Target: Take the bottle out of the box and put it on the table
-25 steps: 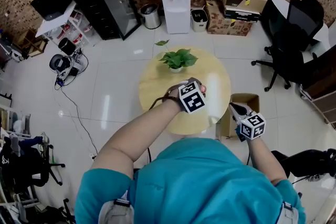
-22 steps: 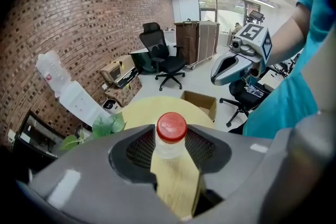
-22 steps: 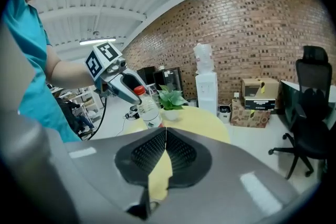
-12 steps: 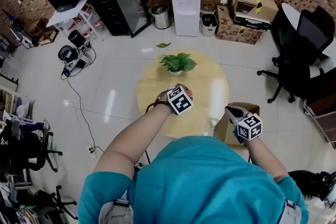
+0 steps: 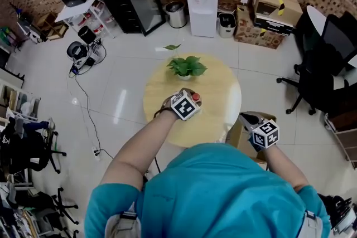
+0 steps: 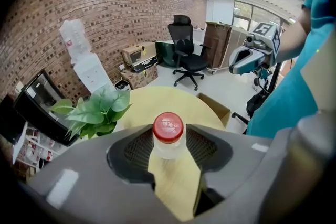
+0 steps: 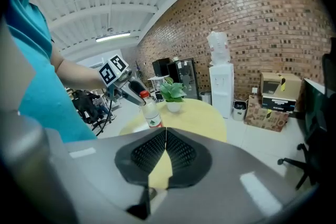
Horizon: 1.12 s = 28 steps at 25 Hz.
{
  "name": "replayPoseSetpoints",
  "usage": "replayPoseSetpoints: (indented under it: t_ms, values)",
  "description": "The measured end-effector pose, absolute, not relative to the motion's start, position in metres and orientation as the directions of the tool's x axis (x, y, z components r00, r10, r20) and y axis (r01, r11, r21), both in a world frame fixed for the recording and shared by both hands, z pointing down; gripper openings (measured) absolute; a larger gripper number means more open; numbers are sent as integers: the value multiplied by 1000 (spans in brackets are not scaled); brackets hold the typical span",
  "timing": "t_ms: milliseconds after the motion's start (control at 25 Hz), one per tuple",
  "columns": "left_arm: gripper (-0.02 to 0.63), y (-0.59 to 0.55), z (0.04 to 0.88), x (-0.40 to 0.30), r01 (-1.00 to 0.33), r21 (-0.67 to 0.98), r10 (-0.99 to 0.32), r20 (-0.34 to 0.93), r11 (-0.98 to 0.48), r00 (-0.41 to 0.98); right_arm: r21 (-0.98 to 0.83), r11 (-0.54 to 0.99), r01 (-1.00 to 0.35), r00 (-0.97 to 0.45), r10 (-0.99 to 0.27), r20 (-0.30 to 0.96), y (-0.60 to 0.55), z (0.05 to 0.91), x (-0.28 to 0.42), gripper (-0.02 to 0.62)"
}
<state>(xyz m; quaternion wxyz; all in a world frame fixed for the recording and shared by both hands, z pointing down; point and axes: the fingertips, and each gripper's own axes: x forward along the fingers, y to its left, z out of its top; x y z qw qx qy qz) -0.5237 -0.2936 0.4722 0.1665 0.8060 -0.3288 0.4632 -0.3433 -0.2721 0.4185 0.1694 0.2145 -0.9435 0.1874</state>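
The bottle [image 6: 168, 139] is out of the box [image 6: 214, 106] and sits over the round yellow table [image 5: 217, 92], at the middle of the head view, just below the potted plant [image 5: 186, 67]. Its long axis runs nearly vertical, with the red cap on top. In the right gripper view the cap end leans a little to the upper left, and the base looks to meet the table top, though contact there cannot be made certain.

The left gripper [image 5: 191, 98] comes at the bottle from above and to the left. The bottle's neck stands between its jaws, one ribbed pad against each side just under the cap. Those jaws have just been opening slightly with the bottle between them, yet both pads appear to lie on the plastic.

This hand is plainly the nearer one. The coming move is judged to turn on the neck standing centred between the pads, so that a wider opening and a straight lift along the bottle's axis would leave it standing.

The right gripper [image 5: 245, 117] hangs at the lower right, over the box and well apart from the bottle. Its jaws are together with nothing between them.
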Motion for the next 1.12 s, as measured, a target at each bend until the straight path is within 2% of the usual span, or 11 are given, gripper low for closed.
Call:
replayPoseSetpoints:
  t_ms: [160, 360, 640, 800, 920, 1120]
  values:
    - [225, -304, 449, -533, -709, -126, -500, 793, -693, 348, -272, 846, -458, -852, -332, 404, -266, 422, -349, 3]
    - [324, -272, 483, -539, -715, -4, -417, 815, -699, 403, -254, 845, -471, -841, -342, 419, -261, 416, -366, 3]
    - [334, -234, 426, -584, -677, 26, -471, 699, -736, 538, -233, 803, -548, -797, -417, 436, -224, 391, -398, 3]
    - [264, -223, 370, -623, -670, 80, -525, 556, -738, 644, -238, 761, -604, -763, -465, 448, -202, 371, -420, 3]
    - [179, -201, 353, -640, -648, 145, -528, 461, -748, 713, -247, 741, -624, -752, -486, 445, -185, 367, -428, 3]
    - [57, -164, 352, -646, -596, 179, -495, 403, -783, 770, -240, 749, -617, -754, -477, 451, -163, 355, -434, 3]
